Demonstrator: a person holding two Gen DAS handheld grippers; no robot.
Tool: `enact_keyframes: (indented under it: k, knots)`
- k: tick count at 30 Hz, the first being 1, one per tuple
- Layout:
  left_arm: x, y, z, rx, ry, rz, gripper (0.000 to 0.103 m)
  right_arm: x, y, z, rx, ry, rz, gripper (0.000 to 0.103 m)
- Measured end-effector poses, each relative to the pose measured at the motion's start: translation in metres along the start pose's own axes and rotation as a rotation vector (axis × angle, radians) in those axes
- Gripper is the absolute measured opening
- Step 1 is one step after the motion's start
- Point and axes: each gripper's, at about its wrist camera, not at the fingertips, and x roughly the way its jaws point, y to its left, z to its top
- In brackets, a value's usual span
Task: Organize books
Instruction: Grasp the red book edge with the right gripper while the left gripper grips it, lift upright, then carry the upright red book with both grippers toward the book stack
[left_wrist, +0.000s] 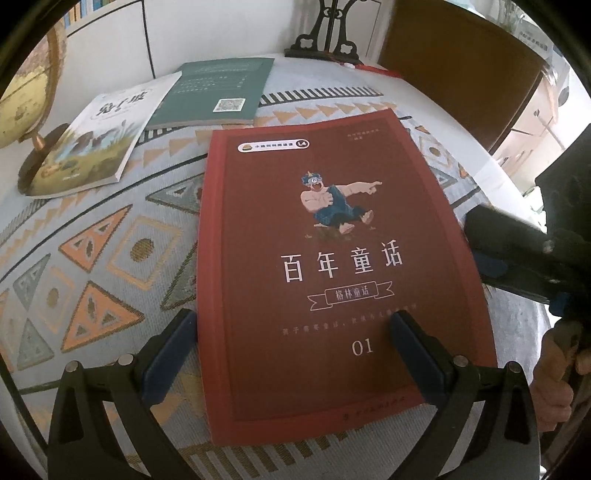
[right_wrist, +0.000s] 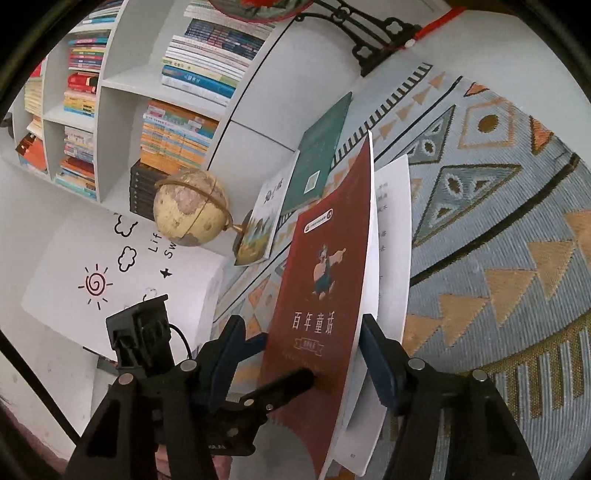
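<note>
A red book (left_wrist: 332, 258) lies on the patterned tablecloth (left_wrist: 110, 258). My left gripper (left_wrist: 293, 350) is open wide over its near end, one finger (left_wrist: 417, 350) resting on the cover and the other finger (left_wrist: 170, 350) off the book's left edge. My right gripper (right_wrist: 306, 347) straddles the book's right edge (right_wrist: 325, 295), where the cover is lifted and white pages fan out. One pad sits against the pages and the other stands a little off the cover. In the left wrist view the right gripper (left_wrist: 491, 258) shows at that edge.
A white illustrated book (left_wrist: 99, 144) and a green book (left_wrist: 218, 92) lie overlapped at the far left. A globe (right_wrist: 190, 206) stands beside them. Bookshelves (right_wrist: 110, 85) fill the wall. A black stand (left_wrist: 325, 40) and brown furniture (left_wrist: 461, 66) are at the back. A hand (left_wrist: 557, 365) shows at the right.
</note>
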Motion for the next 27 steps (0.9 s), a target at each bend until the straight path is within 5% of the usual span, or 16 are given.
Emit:
enact_keyframes:
  k: [2,5,9,18,25,27]
  knots:
    - [-0.001,0.001,0.000,-0.013,-0.002,-0.005,0.102,0.004,-0.001,0.001,0.021,0.006,-0.046,0.041]
    - [-0.002,0.006,0.002,-0.037,0.005,-0.034,0.102,0.001,-0.005,0.003,0.067,-0.005,-0.111,0.005]
    - [-0.010,0.021,0.005,-0.112,0.006,-0.109,0.103,-0.004,-0.014,0.004,0.235,-0.036,0.121,0.003]
    - [-0.016,0.111,-0.013,-0.585,-0.031,-0.464,0.102,-0.008,0.009,0.011,0.317,-0.029,0.468,0.006]
    - [-0.002,0.103,-0.017,-0.668,-0.053,-0.667,0.101,-0.017,0.000,0.003,0.390,-0.018,0.545,0.007]
    - [-0.003,0.095,-0.016,-0.659,-0.050,-0.751,0.087,-0.019,-0.004,0.001,0.378,-0.006,0.490,0.007]
